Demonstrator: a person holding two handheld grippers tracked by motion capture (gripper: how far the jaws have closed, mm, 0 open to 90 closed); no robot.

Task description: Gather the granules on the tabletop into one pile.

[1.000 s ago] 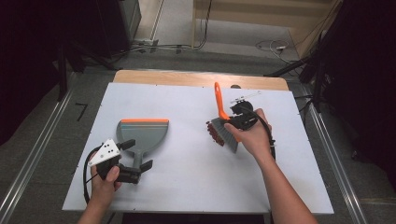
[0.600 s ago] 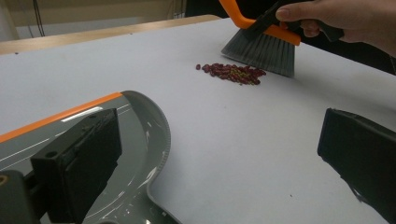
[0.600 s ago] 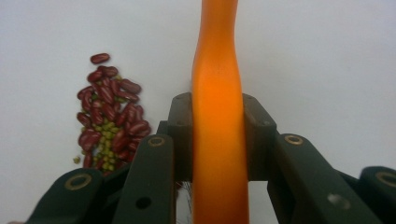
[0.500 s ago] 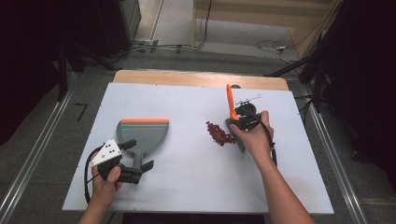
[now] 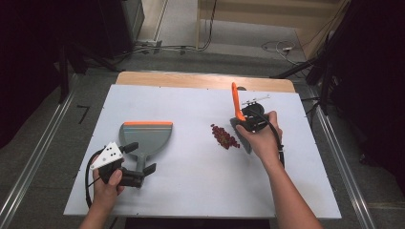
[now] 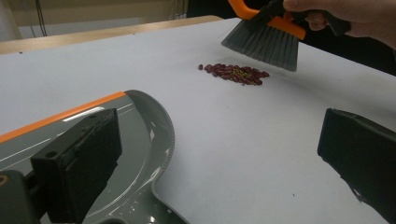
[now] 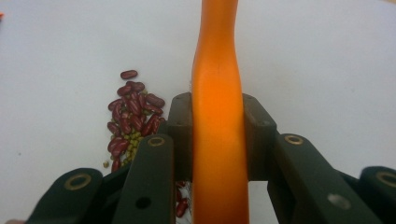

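Observation:
A grey dustpan (image 5: 145, 135) with an orange front lip lies on the left half of the white table (image 5: 191, 191). My left gripper (image 5: 140, 158) stands open at the pan's near end, one jaw on each side of its handle, without gripping. In the left gripper view the dustpan (image 6: 140, 135) lies by the left jaw. A small pile of red and green beans (image 5: 224, 137) lies at mid-table. My right gripper (image 5: 248, 119) is shut on the orange handle (image 7: 217, 116) of a hand brush (image 6: 266, 42). Its grey bristles hang just right of the beans (image 7: 130, 116).
A wooden strip (image 5: 200, 80) runs along the table's far edge. Black cables trail from both grippers. Bare white tabletop lies between the dustpan and the beans (image 6: 236, 73).
The right gripper has drawn the brush to the right, off the beans, which now lie uncovered. The handle has turned more upright. The left gripper and dustpan have stayed put.

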